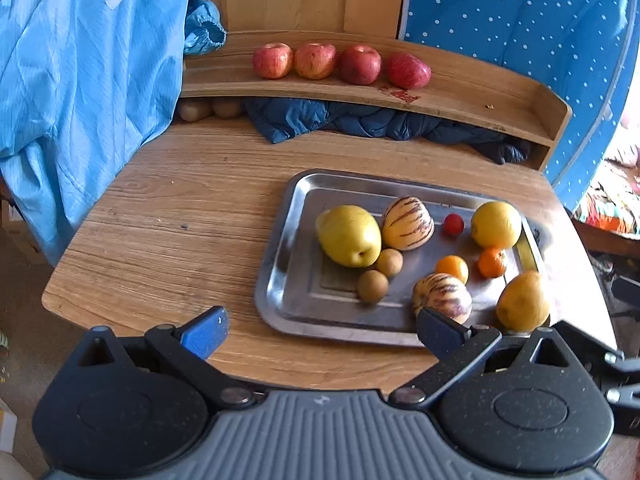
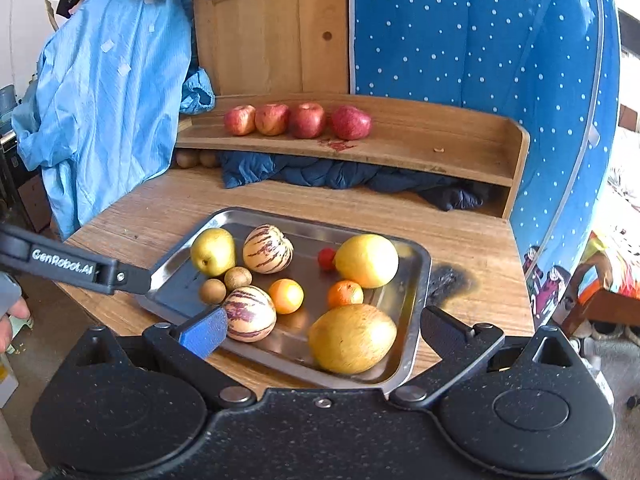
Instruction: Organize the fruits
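right gripper (image 2: 322,334) wide open, empty | pear (image 2: 352,338) dead ahead, 12 o'clock, long axis crosswise | left gripper (image 1: 320,334) open, empty, farther from tray (image 2: 416,280)

Wooden table (image 2: 472,240) — steel tray (image 2: 416,280) at centre, dark quilted cloth (image 2: 320,172) at twelve o'clock under its shelf (image 2: 420,148).

I count four red apples (image 2: 296,120) lined up on my shelf, one steel tray (image 2: 416,280), two striped melons (image 2: 267,249), three big yellow fruits (image 2: 366,260), two small oranges (image 2: 285,296), two brown round fruits (image 2: 237,278), one tiny red fruit (image 2: 326,258).
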{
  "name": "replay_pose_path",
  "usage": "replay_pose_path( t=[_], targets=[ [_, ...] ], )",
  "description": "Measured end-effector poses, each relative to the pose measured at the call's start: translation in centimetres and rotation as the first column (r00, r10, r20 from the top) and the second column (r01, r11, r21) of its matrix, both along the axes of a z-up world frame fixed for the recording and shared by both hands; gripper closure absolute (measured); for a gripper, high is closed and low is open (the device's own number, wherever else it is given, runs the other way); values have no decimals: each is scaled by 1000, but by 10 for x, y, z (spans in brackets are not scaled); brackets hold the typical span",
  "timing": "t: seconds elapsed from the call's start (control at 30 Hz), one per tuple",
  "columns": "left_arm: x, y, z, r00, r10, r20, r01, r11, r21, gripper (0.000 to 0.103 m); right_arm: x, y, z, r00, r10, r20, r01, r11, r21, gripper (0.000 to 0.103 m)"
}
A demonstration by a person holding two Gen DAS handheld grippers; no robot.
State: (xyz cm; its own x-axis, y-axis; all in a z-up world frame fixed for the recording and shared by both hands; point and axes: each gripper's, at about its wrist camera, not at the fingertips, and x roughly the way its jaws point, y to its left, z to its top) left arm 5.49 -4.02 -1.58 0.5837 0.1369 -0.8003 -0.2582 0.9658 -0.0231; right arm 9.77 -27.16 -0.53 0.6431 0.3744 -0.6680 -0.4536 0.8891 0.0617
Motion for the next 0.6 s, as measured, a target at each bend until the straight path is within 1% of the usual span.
replay_pose_path(
  t=[0.1,0.2,0.33,0.43,0.5,0.6],
  targets=[
    [-1,9,-1,1000,-24,1,24,1000,-5,1,2,7,3,1000,-24,-1,24,1000,-4,1],
    [4,18,-2,998,-66,3,66,998,0,1,4,15,6,998,-55,5,55,998,-14,1],
    [1,28,-1,992,-120,48,119,992,30,1,-3,29,9,995,-97,28,97,995,-19,1],
    [-4,37,-5,986,-153,68,151,988,36,1,-12,41,8,991,-124,51,126,992,-21,1],
    [-8,41,-8,984,-165,74,162,986,36,1,-19,47,8,989,-130,68,132,991,-26,1],
    [-13,48,-10,983,-167,81,166,986,22,1,-25,54,10,988,-139,69,142,989,-31,1]
  ],
)
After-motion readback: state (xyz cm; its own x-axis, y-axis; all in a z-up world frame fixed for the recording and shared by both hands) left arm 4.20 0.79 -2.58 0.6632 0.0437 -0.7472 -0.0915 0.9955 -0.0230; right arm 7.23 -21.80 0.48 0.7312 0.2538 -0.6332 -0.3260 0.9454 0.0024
